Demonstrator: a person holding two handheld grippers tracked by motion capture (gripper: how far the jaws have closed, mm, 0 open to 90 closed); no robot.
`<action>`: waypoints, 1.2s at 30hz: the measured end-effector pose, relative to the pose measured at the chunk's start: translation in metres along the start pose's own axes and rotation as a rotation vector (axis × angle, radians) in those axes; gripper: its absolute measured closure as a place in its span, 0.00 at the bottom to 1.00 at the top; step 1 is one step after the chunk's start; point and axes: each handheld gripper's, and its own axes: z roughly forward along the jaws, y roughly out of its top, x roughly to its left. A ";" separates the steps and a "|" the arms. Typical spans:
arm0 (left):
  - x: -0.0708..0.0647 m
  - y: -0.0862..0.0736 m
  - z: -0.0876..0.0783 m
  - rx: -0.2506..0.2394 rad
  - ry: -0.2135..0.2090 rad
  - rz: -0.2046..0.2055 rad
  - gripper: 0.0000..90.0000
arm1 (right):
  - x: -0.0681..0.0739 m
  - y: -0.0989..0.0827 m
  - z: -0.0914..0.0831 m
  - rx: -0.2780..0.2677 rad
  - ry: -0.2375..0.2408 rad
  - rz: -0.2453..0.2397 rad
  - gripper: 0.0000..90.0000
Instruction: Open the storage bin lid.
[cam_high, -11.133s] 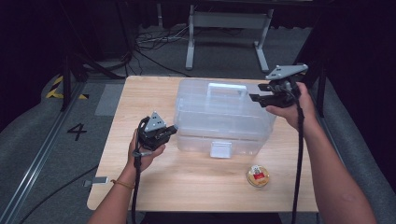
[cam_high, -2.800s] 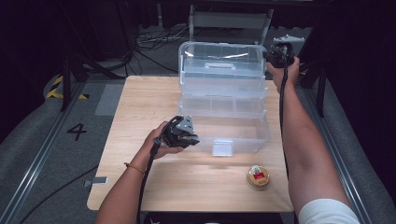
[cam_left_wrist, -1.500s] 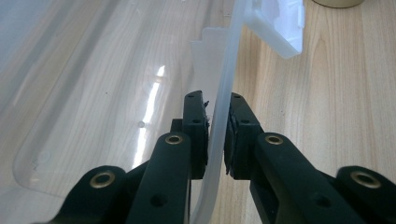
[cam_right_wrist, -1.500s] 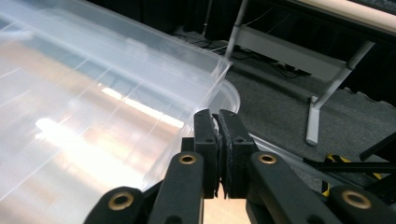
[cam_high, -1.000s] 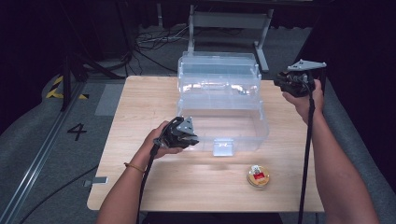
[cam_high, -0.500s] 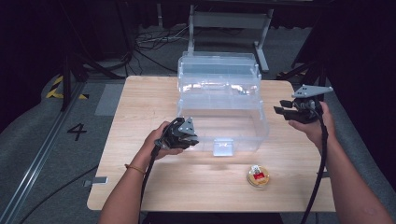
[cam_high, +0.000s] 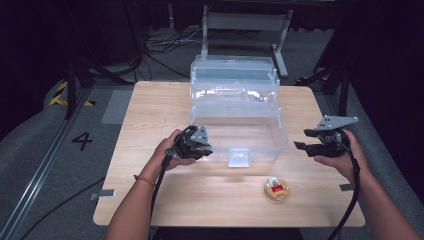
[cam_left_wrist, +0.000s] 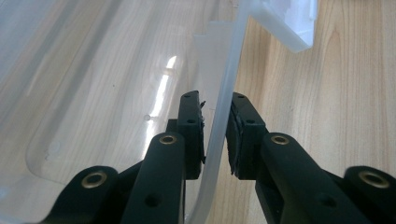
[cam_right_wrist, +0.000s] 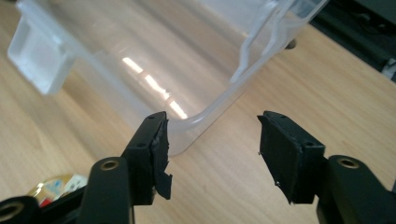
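My left tool (cam_high: 200, 145) is clamped on the front wall of the clear plastic box (cam_high: 235, 120), near its left corner, the thin rim pinched between the pads (cam_left_wrist: 194, 133). The box sits open mid-table (cam_high: 150, 105), lid standing up behind it. A small round tin (cam_high: 276, 189) lies in front. My right tool (cam_high: 307, 140) hovers off the box's right corner, jaws just opening, nothing between them.

bare worktop (cam_high: 150, 115) left of the clear box (cam_high: 235, 125); near right, a small round tin (cam_high: 276, 189) sits in the way
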 end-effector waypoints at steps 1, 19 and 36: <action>0.000 0.000 0.000 0.000 -0.001 0.001 0.86 | 0.003 -0.002 0.000 0.011 0.005 -0.004 0.43; 0.003 -0.001 -0.004 -0.003 -0.015 0.008 0.88 | 0.047 -0.028 0.011 0.162 0.142 -0.078 0.35; 0.007 -0.008 -0.009 -0.006 -0.028 -0.007 0.87 | 0.083 -0.039 0.038 0.295 0.270 -0.147 0.30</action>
